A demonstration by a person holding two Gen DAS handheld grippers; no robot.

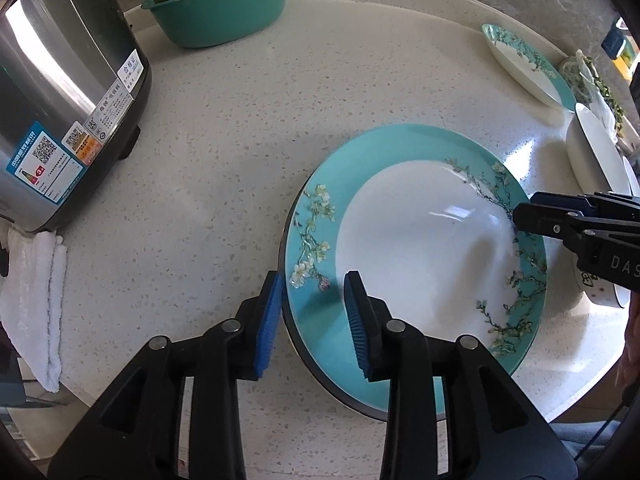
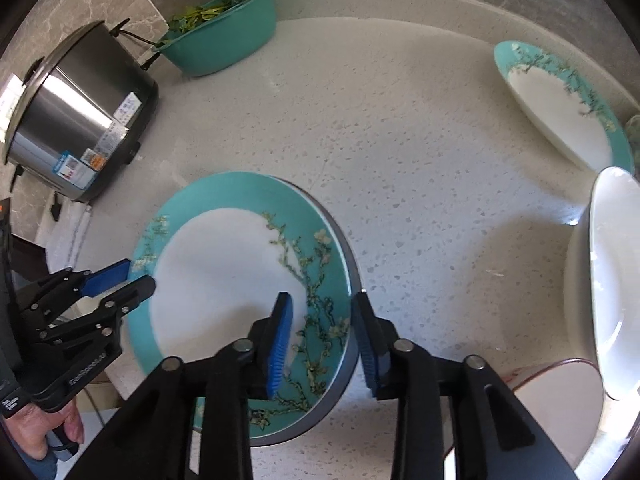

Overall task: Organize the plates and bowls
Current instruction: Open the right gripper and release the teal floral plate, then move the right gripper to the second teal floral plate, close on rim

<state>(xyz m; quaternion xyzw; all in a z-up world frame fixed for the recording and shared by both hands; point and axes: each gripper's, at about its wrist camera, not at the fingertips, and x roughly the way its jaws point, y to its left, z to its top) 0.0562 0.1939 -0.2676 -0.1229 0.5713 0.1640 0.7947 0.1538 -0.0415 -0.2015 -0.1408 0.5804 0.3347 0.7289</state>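
Observation:
A large teal plate with a white centre and blossom branches point(image 1: 416, 248) point(image 2: 240, 280) lies on the speckled counter, on top of a dark-rimmed plate. My left gripper point(image 1: 314, 316) is open and straddles its near rim; it also shows in the right wrist view point(image 2: 132, 276). My right gripper point(image 2: 322, 344) is open and straddles the opposite rim; it also shows in the left wrist view point(image 1: 524, 212). A second teal blossom plate point(image 1: 524, 64) point(image 2: 560, 104) lies at the far right. A white bowl point(image 1: 596, 152) point(image 2: 612, 280) stands near it.
A steel rice cooker point(image 1: 60, 100) point(image 2: 76, 116) stands at the left, with a white folded cloth point(image 1: 36, 300) beside it. A teal basin of greens point(image 1: 224, 4) point(image 2: 220, 28) is at the back. A small patterned bowl point(image 1: 600, 288) sits behind my right gripper.

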